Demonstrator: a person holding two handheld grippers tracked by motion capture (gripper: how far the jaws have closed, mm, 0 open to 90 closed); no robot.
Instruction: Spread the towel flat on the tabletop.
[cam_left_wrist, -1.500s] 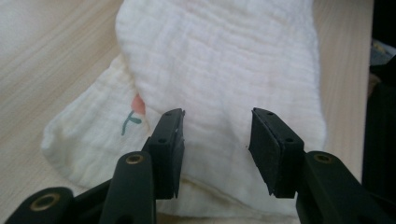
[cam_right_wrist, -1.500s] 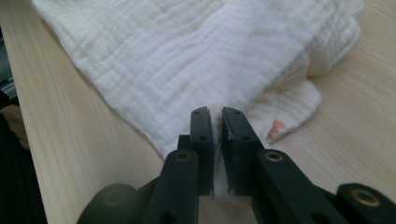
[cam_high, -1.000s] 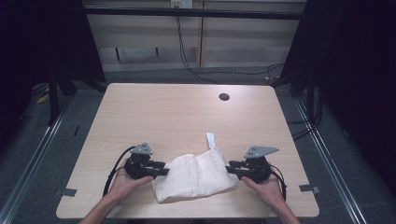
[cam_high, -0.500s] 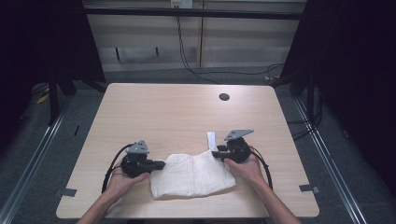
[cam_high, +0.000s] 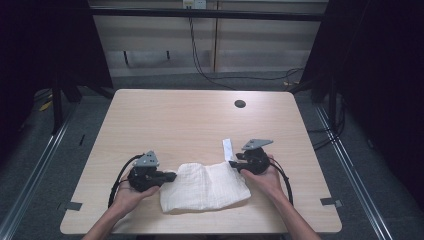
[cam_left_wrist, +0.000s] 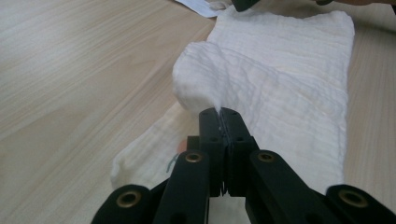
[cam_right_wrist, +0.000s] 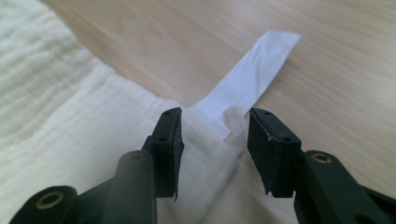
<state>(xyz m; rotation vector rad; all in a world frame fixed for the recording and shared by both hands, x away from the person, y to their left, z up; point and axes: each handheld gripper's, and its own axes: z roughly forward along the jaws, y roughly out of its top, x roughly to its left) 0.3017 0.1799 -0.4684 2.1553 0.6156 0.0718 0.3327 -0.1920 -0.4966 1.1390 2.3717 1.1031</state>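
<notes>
- While the white cloth (cam_high: 205, 186) lies crumpled on the near part of the desk (cam_high: 175, 120), we see the left hand-held gripper (cam_left_wrist: 219, 116) clamped on a raised fold at the cloth's left end.
- We see the right hand-held gripper (cam_right_wrist: 215, 133) with its jaws apart, set around the cloth's far right corner.
- We find a white label strip (cam_right_wrist: 252, 79) running from that corner onto the bare wood.
- We note a dark round hole (cam_high: 240, 104) far back on the desk.

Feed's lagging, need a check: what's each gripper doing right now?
Left gripper: closed on the cloth.
Right gripper: open, jaws either side of the cloth's corner by the label.
</notes>
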